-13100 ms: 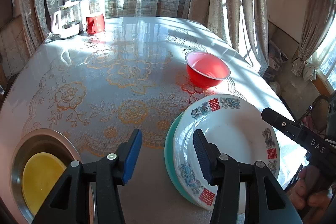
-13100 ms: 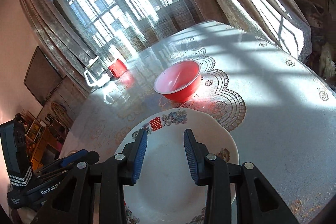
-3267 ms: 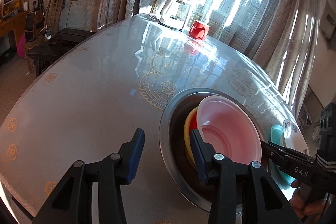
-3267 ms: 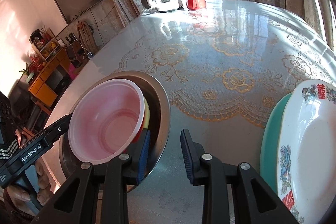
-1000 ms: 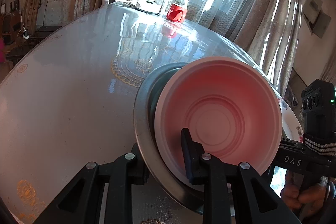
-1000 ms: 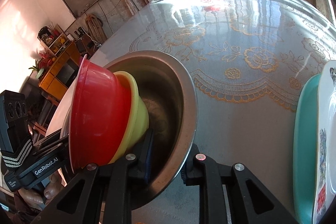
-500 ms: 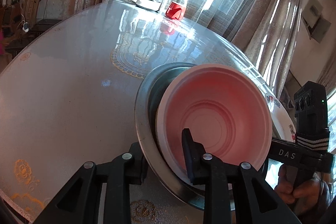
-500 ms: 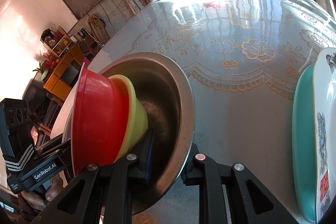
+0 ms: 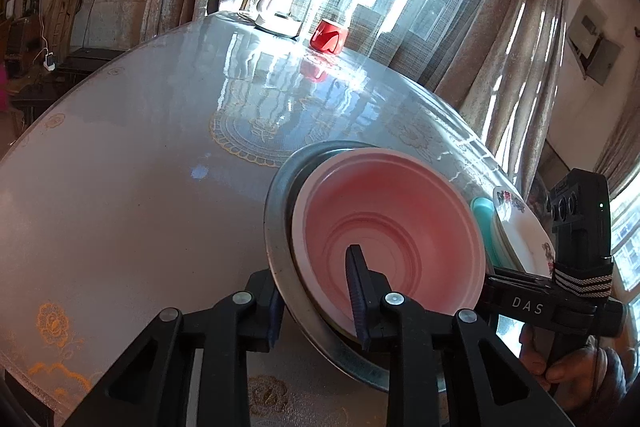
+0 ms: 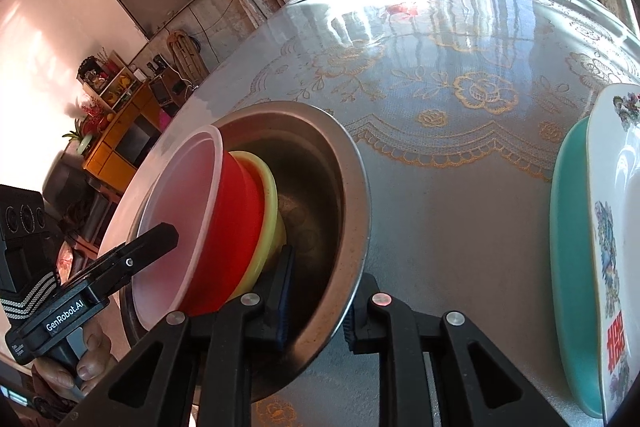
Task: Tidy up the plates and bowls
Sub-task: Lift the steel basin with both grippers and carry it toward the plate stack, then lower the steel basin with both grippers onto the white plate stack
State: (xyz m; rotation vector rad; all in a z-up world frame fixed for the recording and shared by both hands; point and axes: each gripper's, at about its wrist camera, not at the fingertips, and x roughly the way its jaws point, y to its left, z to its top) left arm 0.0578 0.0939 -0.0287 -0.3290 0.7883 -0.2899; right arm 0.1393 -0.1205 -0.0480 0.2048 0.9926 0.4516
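Near the front edge of the round table [image 10: 440,211] with a glossy lace-pattern cover: 1 nest of 3 bowls. Outermost, a shiny round steel bowl [image 9: 280,227]. Inside it a yellow bowl [image 10: 271,195], and inside that a red plastic bowl [image 9: 392,227] with a pale pink inner side. The whole nest tilted, with the opening turned toward the left-hand side. Cannot tell whether the steel bowl touches the table or hangs above it.

Left gripper [image 9: 316,287]: nearly closed, clamped on the near side of the nest. 1 finger against the outside of the steel wall, the other finger inside the red plastic bowl, pressed on its pink wall. Both walls pinched together between the 2 pads.

Right gripper [image 10: 320,283]: also nearly closed, holding the opposite side of the steel bowl. 1 finger inside the steel bowl, just beside the yellow bowl, the other finger outside, under the rim. Only the steel rim between these pads.

Around each handle, 1 hand of the person: right hand [image 9: 568,375] and left hand [image 10: 80,359].

To the right of the bowls, apart from them: a white plate [image 10: 616,187] with flower pattern and red characters, lying on a teal plate [image 10: 568,227].

At the far edge of the table, by the window: a white kettle [image 9: 276,7] and a red cup [image 9: 328,35] beside it.
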